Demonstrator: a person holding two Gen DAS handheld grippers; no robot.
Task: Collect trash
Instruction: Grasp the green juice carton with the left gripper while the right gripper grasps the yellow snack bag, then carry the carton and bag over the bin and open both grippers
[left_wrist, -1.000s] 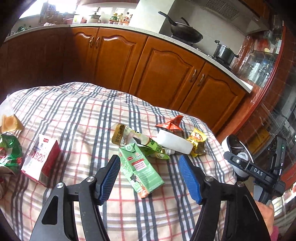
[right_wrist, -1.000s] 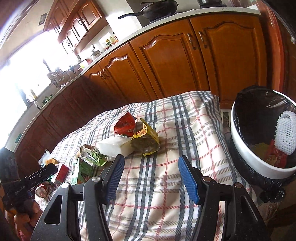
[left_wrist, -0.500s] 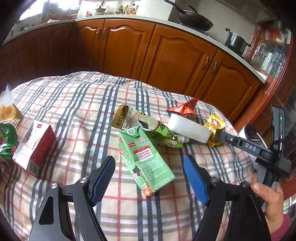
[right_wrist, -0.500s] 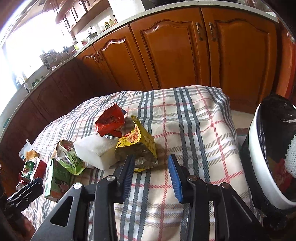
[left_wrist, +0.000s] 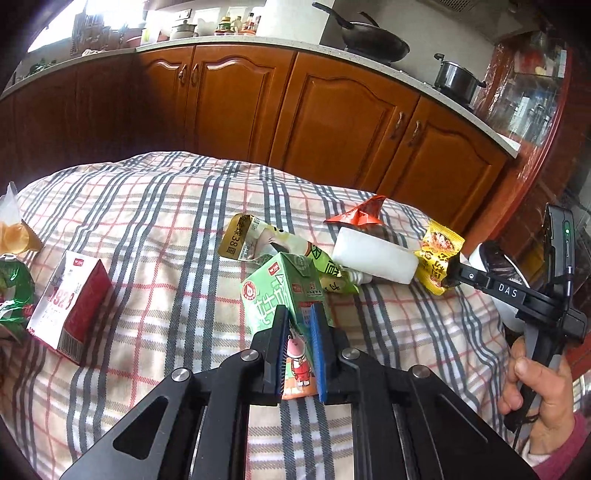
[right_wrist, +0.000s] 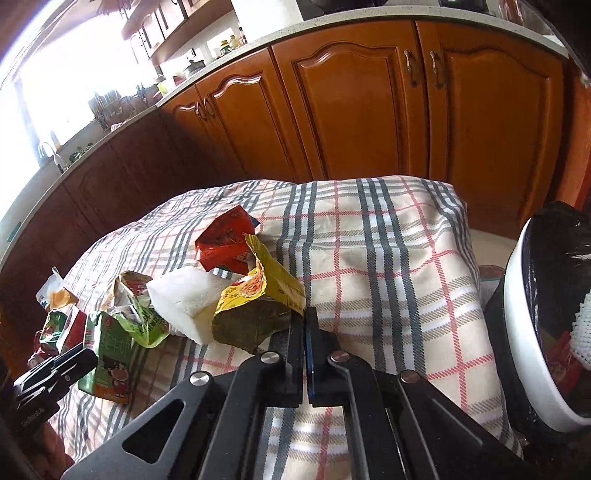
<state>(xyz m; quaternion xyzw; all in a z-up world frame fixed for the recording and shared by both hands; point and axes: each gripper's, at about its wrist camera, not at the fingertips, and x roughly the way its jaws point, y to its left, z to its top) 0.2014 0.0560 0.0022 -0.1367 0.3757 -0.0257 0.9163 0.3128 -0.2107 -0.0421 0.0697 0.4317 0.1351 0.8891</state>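
Observation:
My left gripper (left_wrist: 298, 314) is shut on the lower end of a green drink carton (left_wrist: 275, 291), which lies on the checked tablecloth (left_wrist: 155, 206); the carton also shows in the right wrist view (right_wrist: 110, 354). My right gripper (right_wrist: 303, 317) is shut on the near edge of a yellow snack wrapper (right_wrist: 258, 295), which also shows in the left wrist view (left_wrist: 439, 254). Beside them lie a white foam block (left_wrist: 373, 254), a red wrapper (right_wrist: 225, 240) and a crumpled green-and-gold packet (left_wrist: 266, 243).
A white bin with a black liner (right_wrist: 532, 332) stands off the table's right edge, with trash inside. A red-and-white carton (left_wrist: 70, 302) and more wrappers (left_wrist: 14, 295) lie at the table's left. Wooden kitchen cabinets (right_wrist: 369, 110) run behind the table.
Both grippers moved forward and closed: the left onto the green carton, the right onto the yellow wrapper. The carton's far end is now tilted up.

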